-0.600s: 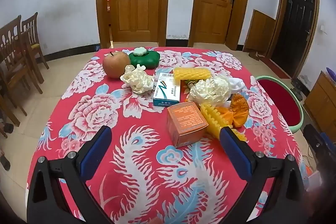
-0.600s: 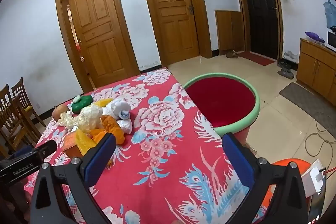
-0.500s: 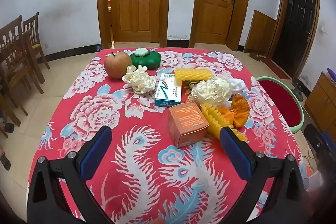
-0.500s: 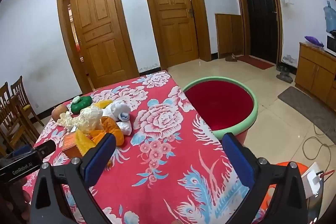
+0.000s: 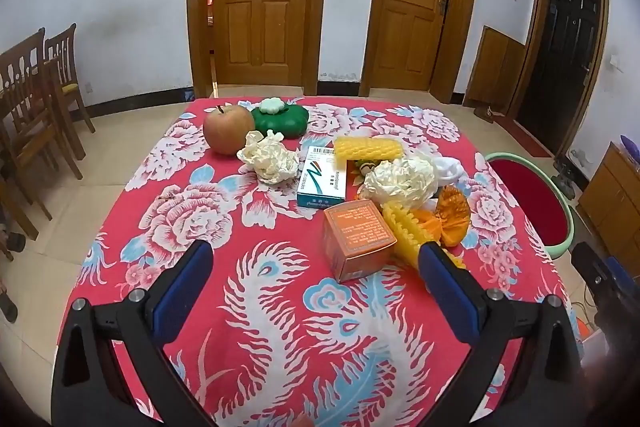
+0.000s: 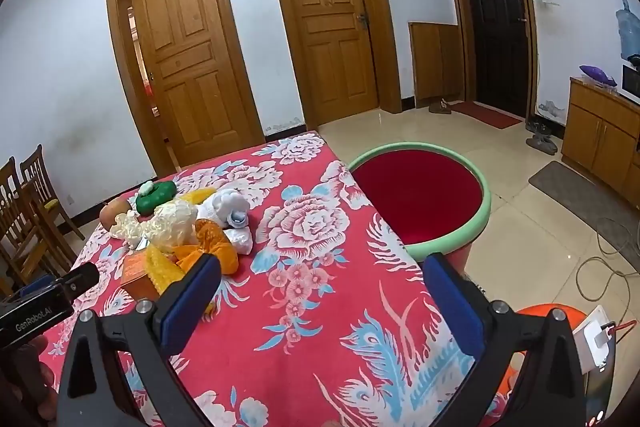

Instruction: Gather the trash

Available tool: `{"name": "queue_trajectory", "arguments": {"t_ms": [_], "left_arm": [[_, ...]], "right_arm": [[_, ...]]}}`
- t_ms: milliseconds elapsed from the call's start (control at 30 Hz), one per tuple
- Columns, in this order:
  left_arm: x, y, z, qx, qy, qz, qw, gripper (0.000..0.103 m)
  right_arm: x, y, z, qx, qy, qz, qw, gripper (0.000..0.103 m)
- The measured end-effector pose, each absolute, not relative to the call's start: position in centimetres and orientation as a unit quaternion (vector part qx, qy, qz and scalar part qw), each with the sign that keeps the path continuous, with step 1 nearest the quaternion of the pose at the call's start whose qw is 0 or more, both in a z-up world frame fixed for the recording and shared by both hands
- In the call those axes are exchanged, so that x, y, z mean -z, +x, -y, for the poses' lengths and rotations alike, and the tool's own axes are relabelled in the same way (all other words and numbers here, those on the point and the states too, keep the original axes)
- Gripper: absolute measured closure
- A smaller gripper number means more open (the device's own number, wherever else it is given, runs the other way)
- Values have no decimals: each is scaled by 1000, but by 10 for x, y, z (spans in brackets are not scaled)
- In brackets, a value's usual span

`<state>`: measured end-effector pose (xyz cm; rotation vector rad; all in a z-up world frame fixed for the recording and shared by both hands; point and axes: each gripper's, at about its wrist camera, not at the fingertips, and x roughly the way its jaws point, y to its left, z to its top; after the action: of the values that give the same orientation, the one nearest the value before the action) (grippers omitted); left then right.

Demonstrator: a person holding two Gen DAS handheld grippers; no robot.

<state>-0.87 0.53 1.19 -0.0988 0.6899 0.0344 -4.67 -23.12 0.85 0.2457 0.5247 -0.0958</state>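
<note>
A pile of items lies on the red flowered tablecloth [image 5: 192, 223]. It holds an orange box [image 5: 357, 237], a blue-white box [image 5: 323, 181], two crumpled cream papers [image 5: 269, 159] [image 5: 400, 180], orange crumpled paper [image 5: 452, 215], white wads [image 5: 449, 167], two yellow corn cobs [image 5: 368, 148] [image 5: 408, 231], an apple [image 5: 228, 134] and a green toy [image 5: 281, 120]. My left gripper [image 5: 316, 267] is open and empty, just short of the orange box. My right gripper [image 6: 320, 283] is open and empty over the table's right part. A red bin with a green rim [image 6: 420, 191] stands beside the table's right edge.
Wooden chairs [image 5: 36, 99] stand to the left of the table. Three doors line the far wall. A wooden cabinet [image 6: 604, 143] is at the right, with cables [image 6: 608, 259] and an orange object [image 6: 532, 311] on the floor near the bin.
Both grippers have drifted a little; the pile sits slightly nearer in the left wrist view. Nothing was gripped or moved on the table.
</note>
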Motion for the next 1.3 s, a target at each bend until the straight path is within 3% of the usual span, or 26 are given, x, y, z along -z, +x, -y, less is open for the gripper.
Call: {"name": "queue_trajectory", "arguments": {"t_ms": [1300], "left_arm": [[-16,-13,-8,-18,-48,-331,942,2]], "right_arm": [[-12,-50,230,46,119,-259,957,0]]}}
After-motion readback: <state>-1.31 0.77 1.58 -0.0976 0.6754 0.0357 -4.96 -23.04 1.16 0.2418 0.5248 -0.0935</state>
